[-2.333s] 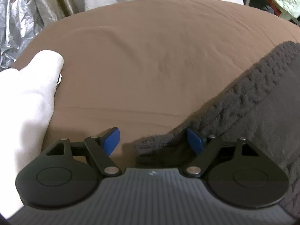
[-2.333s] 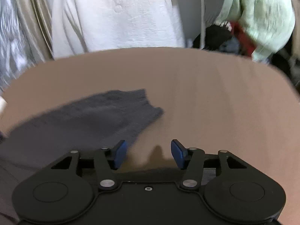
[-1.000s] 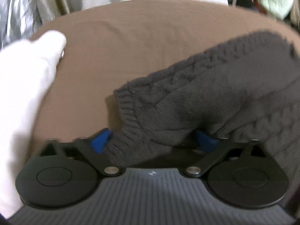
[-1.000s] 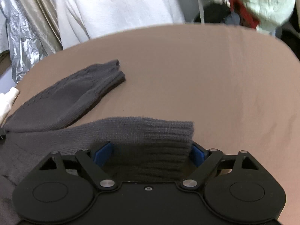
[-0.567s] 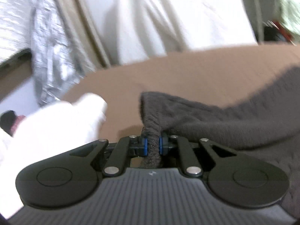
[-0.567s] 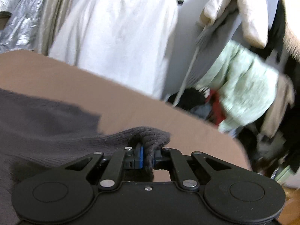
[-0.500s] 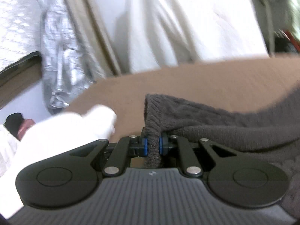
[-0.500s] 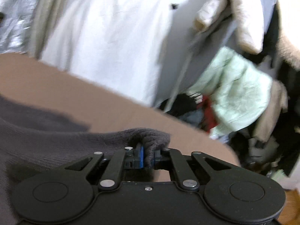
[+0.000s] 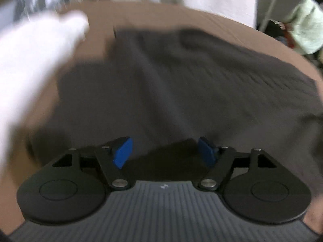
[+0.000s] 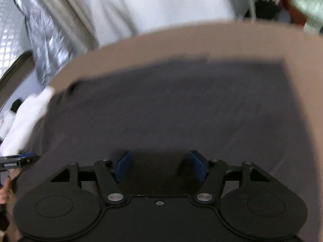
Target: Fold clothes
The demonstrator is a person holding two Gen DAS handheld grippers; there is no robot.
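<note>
A dark grey knit sweater (image 9: 181,84) lies spread on the brown covered surface (image 9: 212,22); both views are blurred by motion. My left gripper (image 9: 164,153) hovers over the sweater's near part. Its jaws are opening, and the blue pads (image 9: 122,154) stand wide apart with no cloth pinched between them. In the right wrist view the sweater (image 10: 171,111) fills the middle. My right gripper (image 10: 160,165) is over its near edge, jaws opening, pads (image 10: 198,166) clear of the cloth. The left gripper's tip (image 10: 18,160) shows at the far left edge.
A white cloth (image 9: 30,64) lies on the left of the surface, touching the sweater's left side (image 10: 24,125). Behind the surface hang white fabric (image 10: 161,4) and silver foil sheeting (image 10: 46,40). A pale green garment (image 9: 306,26) sits at the back right.
Half a second ago both grippers were shut on raised sweater edges. Both have let go and opened, and the sweater now lies flat under them.
</note>
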